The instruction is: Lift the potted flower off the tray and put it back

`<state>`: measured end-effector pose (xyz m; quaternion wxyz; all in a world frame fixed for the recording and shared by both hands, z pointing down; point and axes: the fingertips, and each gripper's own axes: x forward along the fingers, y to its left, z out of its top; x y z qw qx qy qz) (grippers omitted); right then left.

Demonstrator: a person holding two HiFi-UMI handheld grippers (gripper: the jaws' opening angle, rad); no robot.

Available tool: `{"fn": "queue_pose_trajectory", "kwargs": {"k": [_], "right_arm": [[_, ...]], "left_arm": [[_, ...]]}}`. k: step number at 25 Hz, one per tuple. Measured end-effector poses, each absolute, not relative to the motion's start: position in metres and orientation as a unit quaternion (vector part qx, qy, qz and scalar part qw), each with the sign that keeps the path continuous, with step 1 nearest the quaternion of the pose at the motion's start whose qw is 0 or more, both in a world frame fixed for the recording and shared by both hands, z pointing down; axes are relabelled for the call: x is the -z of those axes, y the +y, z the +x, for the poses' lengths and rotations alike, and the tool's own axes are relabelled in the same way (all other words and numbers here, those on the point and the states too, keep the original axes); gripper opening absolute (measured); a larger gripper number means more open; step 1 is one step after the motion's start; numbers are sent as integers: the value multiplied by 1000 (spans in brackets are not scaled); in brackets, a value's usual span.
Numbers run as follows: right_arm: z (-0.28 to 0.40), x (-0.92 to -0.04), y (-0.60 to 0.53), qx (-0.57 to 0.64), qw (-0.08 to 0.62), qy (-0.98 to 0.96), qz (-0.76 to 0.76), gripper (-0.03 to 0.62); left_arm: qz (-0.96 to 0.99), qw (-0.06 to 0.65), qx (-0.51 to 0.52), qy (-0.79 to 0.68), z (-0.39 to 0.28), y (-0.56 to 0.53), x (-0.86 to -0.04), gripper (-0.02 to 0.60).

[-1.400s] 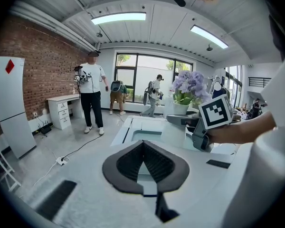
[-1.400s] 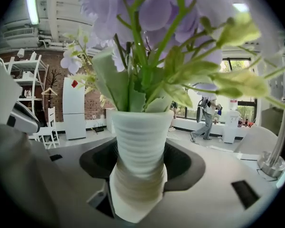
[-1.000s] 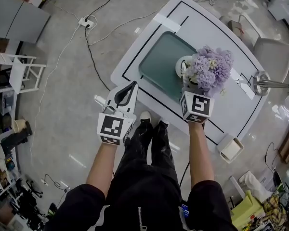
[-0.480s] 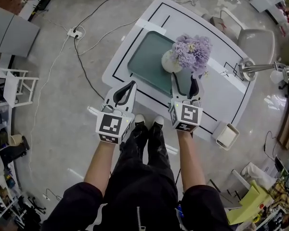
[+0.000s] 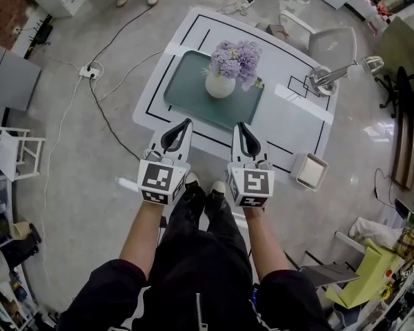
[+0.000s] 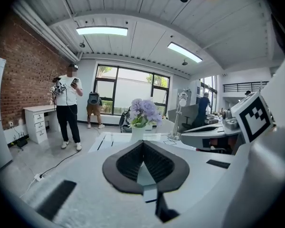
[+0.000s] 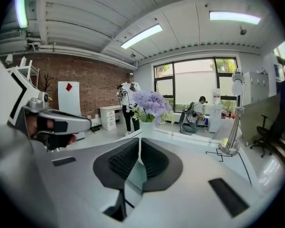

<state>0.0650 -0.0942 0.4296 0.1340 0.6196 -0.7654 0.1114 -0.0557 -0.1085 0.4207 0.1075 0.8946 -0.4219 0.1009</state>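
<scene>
**A:** Where did the potted flower stand just then?

**B:** Upright on the green tray, toward the top middle of the head view, on the white worktop. Neither tool was touching it.

**A:** And the tools?

**B:** The left tool and the right tool hung side by side at the worktop's lower edge, well apart from the pot. Both were clenched on nothing, their dark pads pressed together.

**A:** So which step was that?

**B:** To my eye, the pot rested in its place with both tools free, either finished or not yet begun. Any lift would have called for parting one tool's jaws, reaching up the frame, and closing on the white pot below the blooms, keeping it level.
</scene>
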Motion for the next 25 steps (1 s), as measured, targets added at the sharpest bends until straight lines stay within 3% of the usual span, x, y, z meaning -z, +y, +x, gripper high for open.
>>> {"fn": "queue_pose_trajectory", "kwargs": {"k": [10,25], "right_arm": [[54,-368,-25,-109,85,-774,619,8],[54,-369,41,-105,95,-792,594,6]], "left_arm": [[903,87,-85,-411,-35,-58,-387,5],[902,78,-89,-416,-18,17,-373,5]]}}
